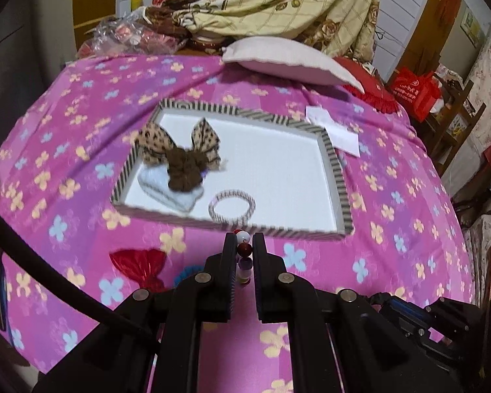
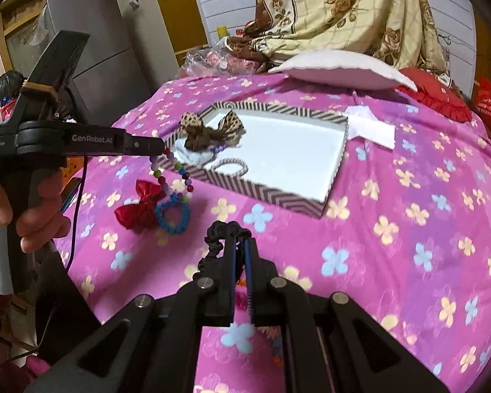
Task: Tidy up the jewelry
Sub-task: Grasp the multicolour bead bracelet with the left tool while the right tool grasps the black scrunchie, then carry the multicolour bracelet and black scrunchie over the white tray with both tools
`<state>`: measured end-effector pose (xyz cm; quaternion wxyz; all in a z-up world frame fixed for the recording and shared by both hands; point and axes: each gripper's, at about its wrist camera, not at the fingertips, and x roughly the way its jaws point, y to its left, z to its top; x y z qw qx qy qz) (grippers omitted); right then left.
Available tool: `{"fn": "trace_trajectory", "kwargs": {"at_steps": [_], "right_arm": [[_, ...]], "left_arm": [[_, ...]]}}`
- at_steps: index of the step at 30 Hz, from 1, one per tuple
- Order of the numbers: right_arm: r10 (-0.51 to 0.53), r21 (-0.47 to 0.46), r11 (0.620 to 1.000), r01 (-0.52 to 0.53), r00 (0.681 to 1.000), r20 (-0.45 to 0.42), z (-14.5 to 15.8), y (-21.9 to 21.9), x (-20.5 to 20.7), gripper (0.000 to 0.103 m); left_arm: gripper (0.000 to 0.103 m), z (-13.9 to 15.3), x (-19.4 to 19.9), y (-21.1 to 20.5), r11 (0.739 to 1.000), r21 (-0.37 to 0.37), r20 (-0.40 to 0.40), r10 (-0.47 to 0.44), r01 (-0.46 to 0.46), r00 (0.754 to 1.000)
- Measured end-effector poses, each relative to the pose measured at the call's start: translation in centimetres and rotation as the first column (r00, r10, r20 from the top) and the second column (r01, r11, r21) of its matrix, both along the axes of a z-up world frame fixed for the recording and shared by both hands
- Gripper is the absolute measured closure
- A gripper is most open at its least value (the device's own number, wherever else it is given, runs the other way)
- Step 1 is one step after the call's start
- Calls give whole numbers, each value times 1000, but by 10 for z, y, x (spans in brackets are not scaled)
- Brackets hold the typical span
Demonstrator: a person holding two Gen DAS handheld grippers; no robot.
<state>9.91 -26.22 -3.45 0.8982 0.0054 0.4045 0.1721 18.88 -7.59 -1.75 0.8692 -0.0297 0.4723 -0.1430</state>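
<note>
On the pink flowered bedspread (image 1: 81, 104) sits a striped-edged tray (image 1: 340, 177) with a white floor, taking up the middle of the left wrist view. Toward 10 o'clock on that floor lies a leopard-print bow scrunchie (image 1: 183, 157) resting on a folded white cloth (image 1: 167, 190), and at 6 o'clock, just inside the near wall, lies a striped bangle (image 1: 232, 206). The left gripper (image 1: 244, 245) is clamped on a beaded bracelet (image 1: 244, 249), whose white and dark red beads show between the fingertips just short of the tray's near wall. From the right wrist view the same gripper (image 2: 162, 150) reaches in from 9 o'clock, a hand (image 2: 32, 203) around its handle, and the multicoloured bead loop (image 2: 173, 177) hangs down from its tip beside the tray's left corner. Below that loop, on the bedspread, a red bow (image 2: 137, 209) and a blue hair tie (image 2: 173, 213) lie touching one another. The right gripper (image 2: 240, 245) is pinched shut on a black scrunchie (image 2: 219, 232), which bunches over the left fingertip and trails down toward 7 o'clock. At 1 o'clock from the tray lies a white paper (image 2: 373, 127), and beyond it a pale pillow (image 2: 340, 68) at 12 o'clock.
</note>
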Motion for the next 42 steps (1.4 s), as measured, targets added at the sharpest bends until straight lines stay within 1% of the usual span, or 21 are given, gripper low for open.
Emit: {"fn": "trace_trajectory", "kwargs": {"at_steps": [7,16,26,42], "right_arm": [[-2,-17,1000,2,1000,18,10,-1,22,98],[-6,-17,1000,6,1000,17,13,-1,48,98],[-26,-20,999,26,1000,15,14,-4,73,98],[-12,-27,1000,12,1000,4,13,4,90,98]], "left_arm": [[92,11,25,-8,1000,26,13,15,-16,1000],[92,4,44,-25,998,64,4,15,-15,1000],[92,1,56,-33,996,87,7,14,-15,1000],[92,-3,65,-27,994,102,3,34,-34,999]]}}
